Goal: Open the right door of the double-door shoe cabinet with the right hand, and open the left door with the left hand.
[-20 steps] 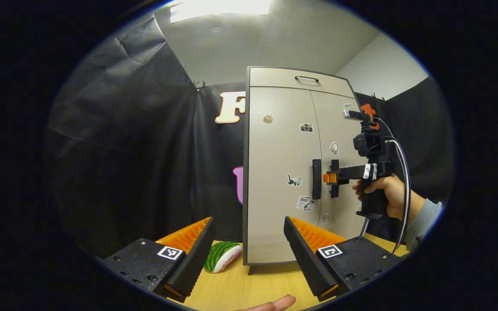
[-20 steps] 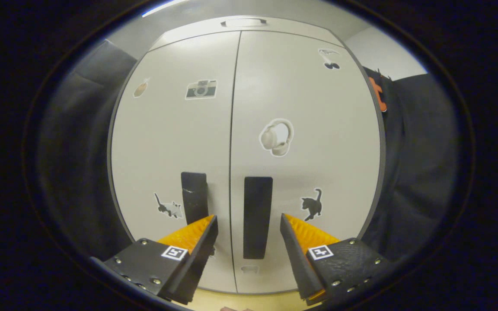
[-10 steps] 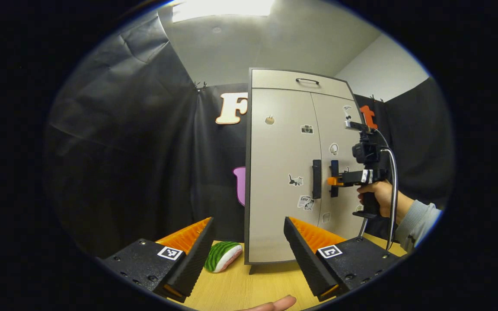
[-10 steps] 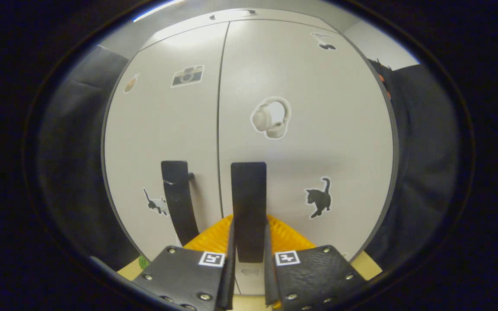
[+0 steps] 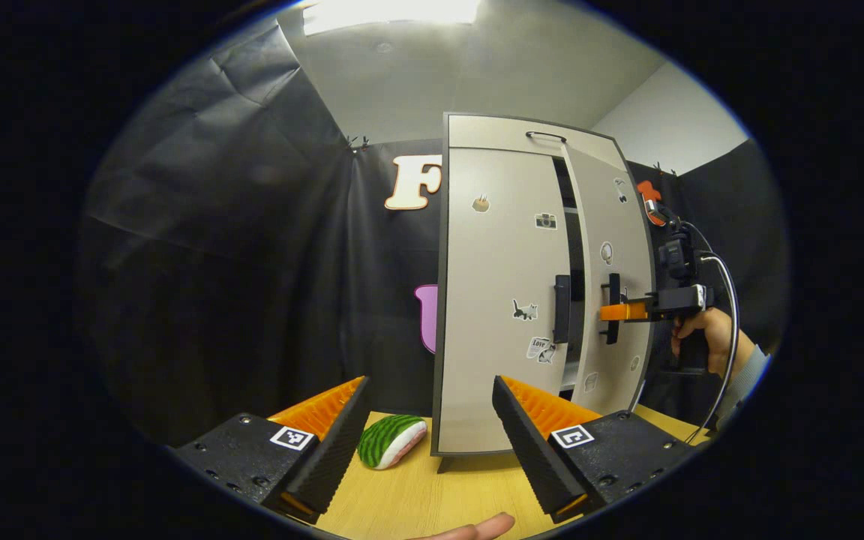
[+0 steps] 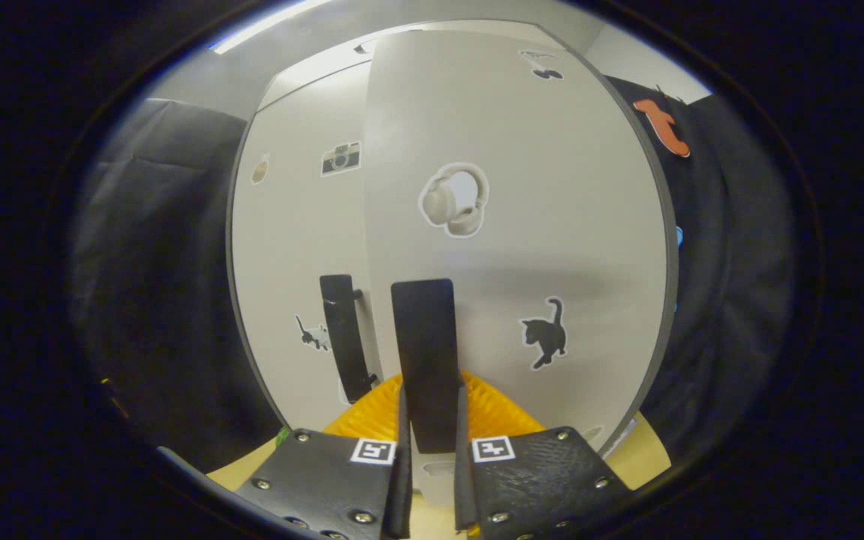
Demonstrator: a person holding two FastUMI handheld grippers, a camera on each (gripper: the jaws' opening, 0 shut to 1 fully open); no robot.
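Wooden table [image 5: 417,499], black-draped booth

In the right gripper view, the right door's handle [image 6: 424,352] has its lower end hidden between the claw's fingers [image 6: 394,472]. In the left gripper view, the cabinet's interior [image 5: 573,292] is a dark unreadable gap.

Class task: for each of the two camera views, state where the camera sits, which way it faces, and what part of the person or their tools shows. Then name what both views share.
Left gripper view: rides the left claw, held back over the table, facing the shoe cabinet; its open fingers show, plus the right claw and the hand holding it.
Right gripper view: rides the right claw, close up, facing the right door; its fingers clamp the right door handle.
Shared: both doors, the handles, the cat stickers.
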